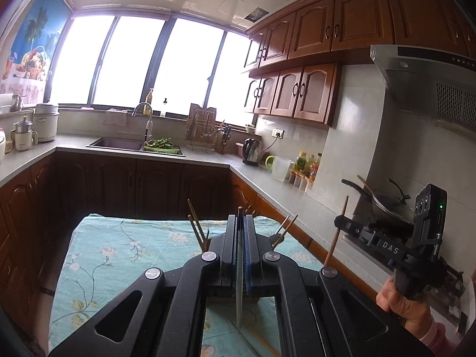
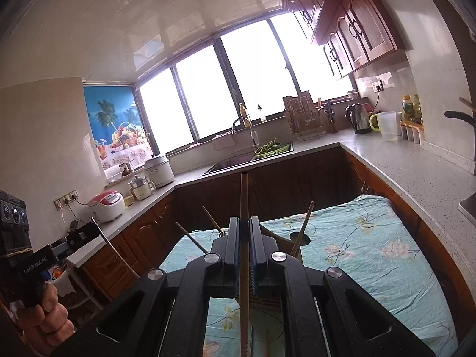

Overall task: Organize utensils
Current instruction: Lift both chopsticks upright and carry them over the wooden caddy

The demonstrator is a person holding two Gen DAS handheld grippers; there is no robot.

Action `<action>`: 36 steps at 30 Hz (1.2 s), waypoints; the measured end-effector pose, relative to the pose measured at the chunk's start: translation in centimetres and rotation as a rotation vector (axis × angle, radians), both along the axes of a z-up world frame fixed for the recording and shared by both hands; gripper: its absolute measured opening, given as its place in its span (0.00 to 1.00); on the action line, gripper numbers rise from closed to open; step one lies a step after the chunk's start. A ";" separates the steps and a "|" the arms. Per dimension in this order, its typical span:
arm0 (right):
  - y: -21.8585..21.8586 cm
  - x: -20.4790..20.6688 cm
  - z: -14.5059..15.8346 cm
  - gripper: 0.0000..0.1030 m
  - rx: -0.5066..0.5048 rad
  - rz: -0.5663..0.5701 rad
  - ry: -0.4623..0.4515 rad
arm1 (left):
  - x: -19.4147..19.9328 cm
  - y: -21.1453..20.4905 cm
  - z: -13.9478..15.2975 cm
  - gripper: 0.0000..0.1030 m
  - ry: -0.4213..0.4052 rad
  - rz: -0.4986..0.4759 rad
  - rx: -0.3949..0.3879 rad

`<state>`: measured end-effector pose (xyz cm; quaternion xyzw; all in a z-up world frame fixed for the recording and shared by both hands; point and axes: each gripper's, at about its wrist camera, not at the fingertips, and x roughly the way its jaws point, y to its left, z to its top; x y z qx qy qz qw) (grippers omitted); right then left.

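L gripper (image 1: 239, 232) jaws together, clamped on a thin grey metal chopstick (image 1: 239, 282), held upright, lower end over the floral cloth (image 1: 119, 253); R gripper (image 2: 244, 238) jaws together, clamped on a wooden chopstick (image 2: 244, 208), upright, top poking well above the fingers; both held above cloth-covered table; just behind each gripper a holder, mostly hidden, w/ several wooden chopsticks (image 1: 196, 229) sticking up at angles; R gripper also seen in left view at right, person's hand (image 1: 395, 297) on its grip; farther: grey countertop (image 1: 208, 156), sink (image 1: 116, 144) w/ green veg basket (image 1: 162, 145), kettle (image 1: 252, 150), windows behind.
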<state>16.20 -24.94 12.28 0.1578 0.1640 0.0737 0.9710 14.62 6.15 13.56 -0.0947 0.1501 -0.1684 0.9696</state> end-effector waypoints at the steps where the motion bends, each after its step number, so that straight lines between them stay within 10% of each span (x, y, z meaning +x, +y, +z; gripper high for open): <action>1: 0.0 0.4 0.3 0.06 -0.003 -0.005 -0.006 | 0.3 -0.1 0.0 0.01 -0.010 0.002 0.001; 15: -1.2 7.8 2.3 0.06 -0.023 -0.100 -0.110 | 9.0 -1.3 -0.1 0.01 -0.065 0.039 -0.001; 36: 0.0 10.2 -6.4 0.06 -0.092 -0.148 -0.073 | 17.6 -4.8 -6.9 0.01 0.081 0.089 -0.002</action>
